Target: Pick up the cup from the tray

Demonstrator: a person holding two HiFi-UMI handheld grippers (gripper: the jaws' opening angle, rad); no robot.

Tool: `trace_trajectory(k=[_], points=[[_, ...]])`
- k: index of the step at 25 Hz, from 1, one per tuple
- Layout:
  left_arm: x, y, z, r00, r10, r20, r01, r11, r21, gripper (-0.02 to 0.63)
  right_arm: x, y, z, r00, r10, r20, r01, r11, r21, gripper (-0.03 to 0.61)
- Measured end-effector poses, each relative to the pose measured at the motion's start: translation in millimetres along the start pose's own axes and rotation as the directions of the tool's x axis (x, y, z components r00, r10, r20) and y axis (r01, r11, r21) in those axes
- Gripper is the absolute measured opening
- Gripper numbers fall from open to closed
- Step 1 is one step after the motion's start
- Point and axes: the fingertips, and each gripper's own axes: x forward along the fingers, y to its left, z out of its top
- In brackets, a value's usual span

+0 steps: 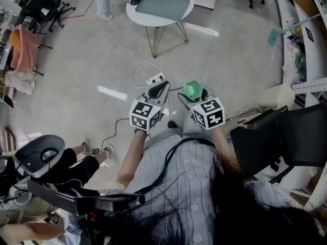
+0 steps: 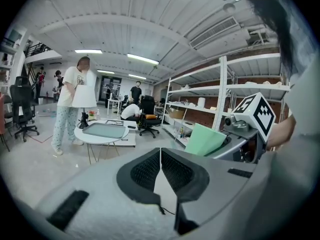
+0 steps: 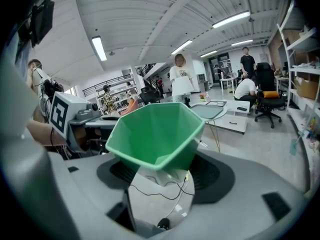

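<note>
Right gripper: the right gripper (image 3: 162, 173) is clamped on a green, faceted plastic cup (image 3: 155, 129); a black pad is pressed to each side of the cup's narrow lower part.
Cup, attitude: the tapered base is held between the jaws, and the wide mouth is turned upward and tipped slightly back toward the right gripper's own camera, so the empty inside is seen.
Cup, long axis: it runs from the base at the jaws up and outward, roughly along the line of the right gripper.
Left gripper: the jaws of the left gripper (image 2: 160, 170) are brought together, with nothing between them. It is held just beside the right gripper, on the left.
Nearer hand: the cup is carried by the right gripper alone and is not touched by the left one.
Tray: a grey-green rectangular tray (image 1: 163, 5) is seen lying on a round white bench (image 1: 131, 12) with thin metal legs; nothing is seen on the tray.
Deciding relation: the cup is held in the air close to the person's body, over the floor, while the tray lies straight ahead and well apart from both grippers.
Task progress: the pick-up is judged done, since the cup is off the tray and firmly gripped.
Risk: a slip is judged possible, as only the tapered lower part is held.
</note>
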Motion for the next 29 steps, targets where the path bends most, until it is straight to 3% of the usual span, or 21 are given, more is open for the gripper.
trace_trajectory(k=[14, 29], points=[[-18.3, -1.9, -13.1, 1.000, 0.024, 0.000, -0.024, 0.999, -0.030, 0.015, -5.3, 25.9, -8.7, 1.000, 0.027, -0.013, -0.027, 0.999, -0.047, 0.327], [-11.4, 5.9, -14.7, 1.000, 0.005, -0.007, -0.005, 0.999, -0.038, 0.015, 0.5, 24.6, -8.1, 1.000, 0.013, -0.029, -0.014, 0.999, -0.050, 0.327]])
